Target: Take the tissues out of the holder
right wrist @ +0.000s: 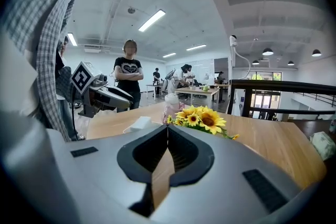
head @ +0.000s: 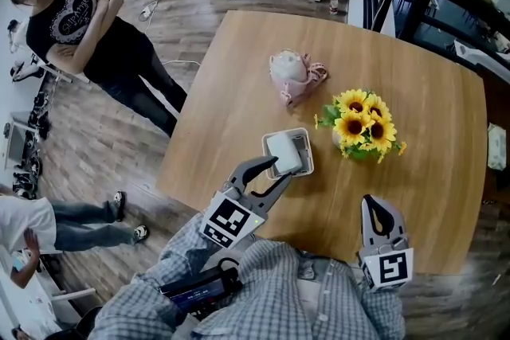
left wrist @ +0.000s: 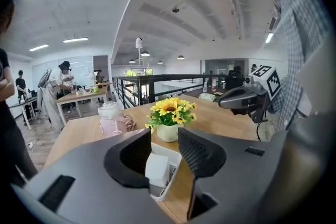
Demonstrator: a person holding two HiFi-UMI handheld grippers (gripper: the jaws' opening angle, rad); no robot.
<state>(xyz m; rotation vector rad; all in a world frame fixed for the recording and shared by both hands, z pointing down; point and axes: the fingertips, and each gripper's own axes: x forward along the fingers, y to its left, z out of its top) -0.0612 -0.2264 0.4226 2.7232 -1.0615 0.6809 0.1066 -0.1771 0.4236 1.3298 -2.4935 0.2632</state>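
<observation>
**Tissue removal, moment of approach.** The stack of white folded tissues (head: 284, 149) stands upright in a small white rectangular plastic holder (head: 309, 157). The holder sits on the round-cornered wooden tabletop (head: 414, 195), towards its near edge and left of the middle.

The left gripper (head: 283, 167) reaches in from the near-left corner. In the left gripper view its jaws stand apart, with the tissues (left wrist: 157, 168) between them. The stack lies just beside the left jaw and clear of the right one, so nothing is pinched yet. The holder's rim (left wrist: 167, 190) shows below the jaws.

The right gripper (head: 375, 207) hangs over the near edge, well apart from the holder. Its jaws are pressed together on nothing (right wrist: 167, 131).

A bunch of yellow sunflowers in a white pot (head: 358, 123) stands just beside the holder, on the side towards the right edge. A pink-and-white lidded jar (head: 288, 72) sits farther in, towards the far edge.

**Probable hazards:**
- The holder looks light and nothing braces it. If the tissues fit snugly, a lift may carry it up with them or drag it towards the near edge.
- A jaw set too low may close on the holder's wall rather than on paper alone.
- A shallow pinch may take only the top sheets, or tear them.
- A wide outward swing could knock the sunflower pot.
</observation>
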